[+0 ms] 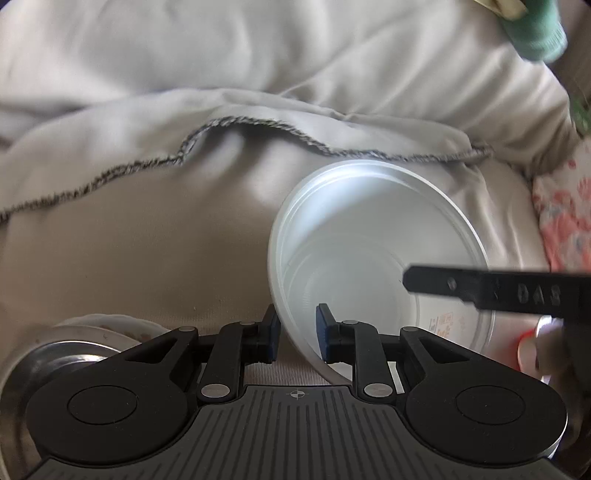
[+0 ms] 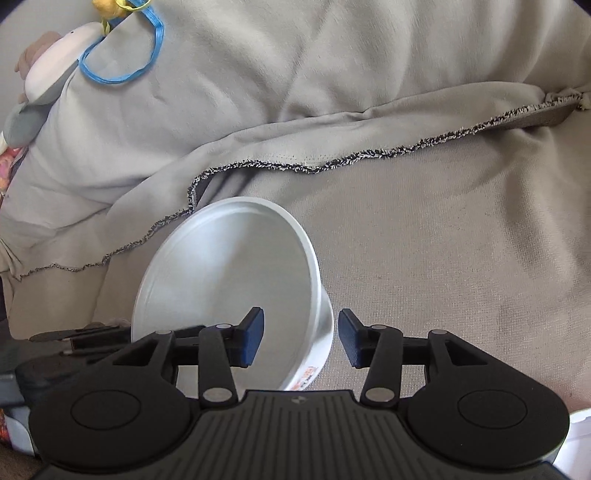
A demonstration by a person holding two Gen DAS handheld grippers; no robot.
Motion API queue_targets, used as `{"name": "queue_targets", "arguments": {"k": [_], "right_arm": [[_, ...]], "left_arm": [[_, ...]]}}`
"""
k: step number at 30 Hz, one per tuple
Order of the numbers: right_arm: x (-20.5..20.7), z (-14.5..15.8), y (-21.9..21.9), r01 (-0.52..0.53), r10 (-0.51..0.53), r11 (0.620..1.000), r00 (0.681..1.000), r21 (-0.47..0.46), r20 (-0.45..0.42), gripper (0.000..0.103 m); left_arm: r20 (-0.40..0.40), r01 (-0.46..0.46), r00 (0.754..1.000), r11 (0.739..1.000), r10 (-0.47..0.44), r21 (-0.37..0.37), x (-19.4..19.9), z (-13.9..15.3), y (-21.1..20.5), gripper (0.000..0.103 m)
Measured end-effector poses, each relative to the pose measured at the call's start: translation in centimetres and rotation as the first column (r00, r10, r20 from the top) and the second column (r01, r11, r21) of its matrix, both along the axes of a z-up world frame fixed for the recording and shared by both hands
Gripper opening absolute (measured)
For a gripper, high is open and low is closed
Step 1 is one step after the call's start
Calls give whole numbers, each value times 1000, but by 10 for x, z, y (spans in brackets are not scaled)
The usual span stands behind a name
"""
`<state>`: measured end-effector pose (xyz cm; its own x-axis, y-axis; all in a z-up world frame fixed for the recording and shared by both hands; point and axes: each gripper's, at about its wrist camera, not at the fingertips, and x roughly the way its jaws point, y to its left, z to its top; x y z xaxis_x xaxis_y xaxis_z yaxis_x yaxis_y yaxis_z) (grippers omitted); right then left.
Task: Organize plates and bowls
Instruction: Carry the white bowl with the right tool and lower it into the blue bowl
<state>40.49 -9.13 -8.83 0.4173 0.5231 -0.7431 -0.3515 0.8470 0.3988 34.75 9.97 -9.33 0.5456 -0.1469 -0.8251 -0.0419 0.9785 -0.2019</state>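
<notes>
A white plastic bowl (image 1: 369, 236) hangs tilted over a beige blanket (image 1: 147, 240). My left gripper (image 1: 297, 334) straddles its near rim, one pad outside the wall and one inside, and both pads sit against it. In the right wrist view the same bowl (image 2: 229, 266) leans left. My right gripper (image 2: 301, 339) stands open around the bowl's right wall, with gaps showing on both sides of it. One right finger (image 1: 498, 291) crosses the bowl in the left wrist view. The left gripper's body (image 2: 81, 339) shows beside the bowl in the right wrist view.
A steel bowl (image 1: 55, 354) sits at the lower left on the blanket. A red and white item (image 1: 532, 343) lies under the right gripper's finger. There is a green sleeve (image 1: 532, 33), floral cloth (image 1: 565, 210), a plush toy (image 2: 48, 74) with a blue loop (image 2: 122, 55), and a white object (image 2: 580, 435).
</notes>
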Motion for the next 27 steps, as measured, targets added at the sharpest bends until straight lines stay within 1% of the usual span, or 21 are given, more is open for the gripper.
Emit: {"name": "queue_targets", "arguments": {"k": [1, 3, 6, 8, 10, 15, 19, 27], "right_arm": [[0, 0, -1, 3, -3, 1000, 1000, -2, 6, 46], [1, -1, -2, 16, -16, 1000, 1000, -13, 12, 46], [3, -6, -4, 28, -28, 999, 1000, -19, -7, 46], [3, -9, -2, 7, -7, 1000, 999, -6, -33, 46], [0, -11, 3, -22, 22, 1000, 999, 10, -50, 47], [-7, -7, 10, -42, 42, 999, 999, -33, 4, 47], [-4, -11, 8, -30, 29, 999, 1000, -29, -12, 47], [-1, -15, 4, -25, 25, 999, 1000, -22, -14, 47]], "left_arm": [[3, 8, 1000, 1000, -8, 19, -2, 2, -3, 26], [5, 13, 1000, 999, -13, 45, -4, 2, -6, 26], [-1, 12, 1000, 999, -12, 50, -5, 1, -5, 26], [1, 13, 1000, 998, -13, 57, -5, 4, -5, 27], [17, 12, 1000, 997, -14, 79, -8, 8, -7, 27], [50, 11, 999, 992, -18, 127, -11, 14, -10, 28], [35, 11, 999, 993, -15, 121, -9, 9, -7, 27], [33, 14, 999, 993, -18, 114, -9, 10, -6, 27]]}}
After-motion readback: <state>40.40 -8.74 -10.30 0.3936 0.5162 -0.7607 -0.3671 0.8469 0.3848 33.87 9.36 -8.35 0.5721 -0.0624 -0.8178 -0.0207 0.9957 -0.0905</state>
